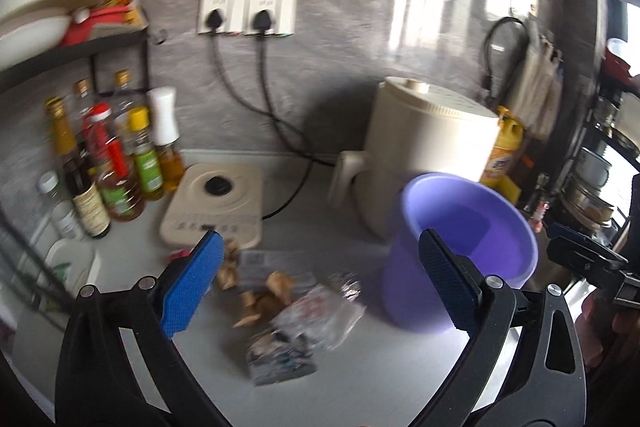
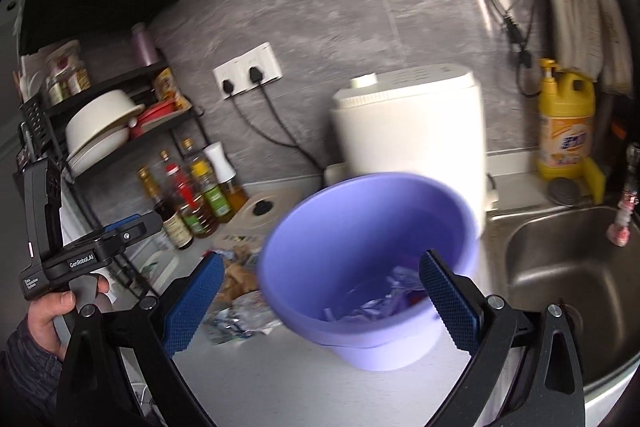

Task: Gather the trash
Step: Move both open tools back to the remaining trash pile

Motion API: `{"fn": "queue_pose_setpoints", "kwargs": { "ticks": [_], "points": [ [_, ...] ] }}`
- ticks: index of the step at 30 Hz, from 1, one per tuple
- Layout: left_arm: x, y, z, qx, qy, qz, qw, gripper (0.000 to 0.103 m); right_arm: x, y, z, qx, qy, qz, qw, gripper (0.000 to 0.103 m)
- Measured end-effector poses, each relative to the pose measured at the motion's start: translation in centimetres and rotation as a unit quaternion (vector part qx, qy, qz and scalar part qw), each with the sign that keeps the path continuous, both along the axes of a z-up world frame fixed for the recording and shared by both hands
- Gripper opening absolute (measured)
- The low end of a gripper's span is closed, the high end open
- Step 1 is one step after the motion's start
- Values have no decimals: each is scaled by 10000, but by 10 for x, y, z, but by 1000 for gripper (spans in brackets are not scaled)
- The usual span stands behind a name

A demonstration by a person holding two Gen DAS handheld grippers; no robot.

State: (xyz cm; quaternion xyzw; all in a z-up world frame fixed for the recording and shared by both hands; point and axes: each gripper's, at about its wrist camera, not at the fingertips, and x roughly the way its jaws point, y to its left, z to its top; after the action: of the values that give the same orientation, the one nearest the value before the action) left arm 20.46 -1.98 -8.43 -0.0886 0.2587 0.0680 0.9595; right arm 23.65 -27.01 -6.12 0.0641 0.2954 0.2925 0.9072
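Litter (image 1: pixel 280 303) of crumpled brown paper, clear crinkled plastic and a foil ball lies loose on the smooth pale countertop (image 1: pixel 352 379), just beside a round lilac plastic bin (image 1: pixel 460 251) that holds scraps of wrapper at its bottom. The left gripper (image 1: pixel 320 287) hangs above the heap with its blue knurled pads spread wide, nothing between them; the right gripper (image 2: pixel 320 303) is likewise spread, empty, in front of the bin's rim. Behind the bin stands a cream ribbed appliance (image 2: pixel 412 131) against the grey marbled wall, glass oil bottles (image 1: pixel 116 155) at the counter's left end, a steel sink (image 2: pixel 568 279) at its right.
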Motion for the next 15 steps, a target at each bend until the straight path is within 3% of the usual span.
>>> {"fn": "queue_pose_setpoints", "kwargs": {
  "ticks": [10,15],
  "points": [
    [-22,42,-20,-143,324,175,9992,97,-20,40,1,50,-32,50,10000,96],
    [-25,69,-25,-171,443,-3,9989,97,-29,75,-6,-63,-9,-98,9999,96]
  ]
}}
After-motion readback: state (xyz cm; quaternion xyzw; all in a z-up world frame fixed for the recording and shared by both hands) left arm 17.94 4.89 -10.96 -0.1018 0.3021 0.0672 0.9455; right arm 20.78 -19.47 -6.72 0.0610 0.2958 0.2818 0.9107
